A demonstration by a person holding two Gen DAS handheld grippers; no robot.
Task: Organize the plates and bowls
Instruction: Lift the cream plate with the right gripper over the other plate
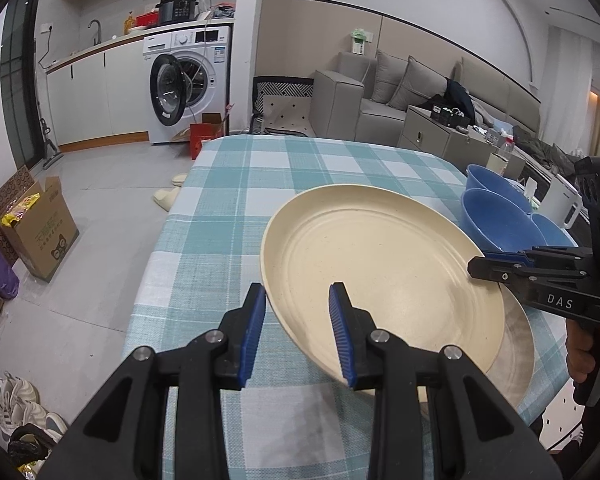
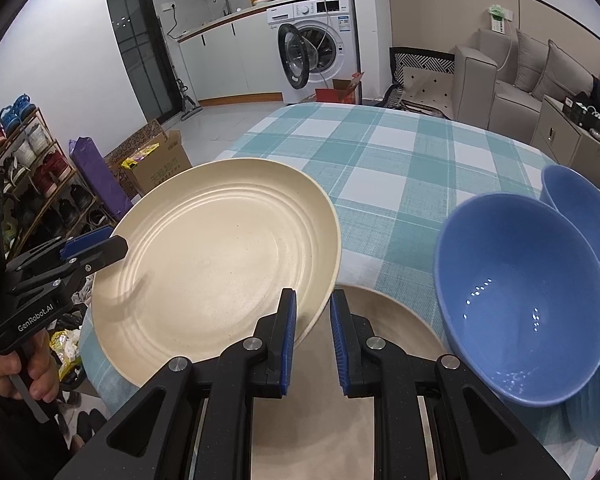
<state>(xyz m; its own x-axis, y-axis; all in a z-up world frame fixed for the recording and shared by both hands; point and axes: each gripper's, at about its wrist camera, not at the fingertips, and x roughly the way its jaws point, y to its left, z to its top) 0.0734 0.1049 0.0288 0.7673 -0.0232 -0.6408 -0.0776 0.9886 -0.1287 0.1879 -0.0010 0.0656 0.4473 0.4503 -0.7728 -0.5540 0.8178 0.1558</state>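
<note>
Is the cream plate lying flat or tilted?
Tilted: the cream plate is lifted off the tablecloth, both tools gripping its rim, above a second plate.

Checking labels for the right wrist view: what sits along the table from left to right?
Left tongs → cream plate → right tongs → big blue bowl → second blue bowl at the right edge.

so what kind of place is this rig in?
Most likely a small apartment, open-plan: a washing machine under a kitchen counter with a sink tap, a grey sofa nearby, and a loaded shoe rack beside the table.
</note>
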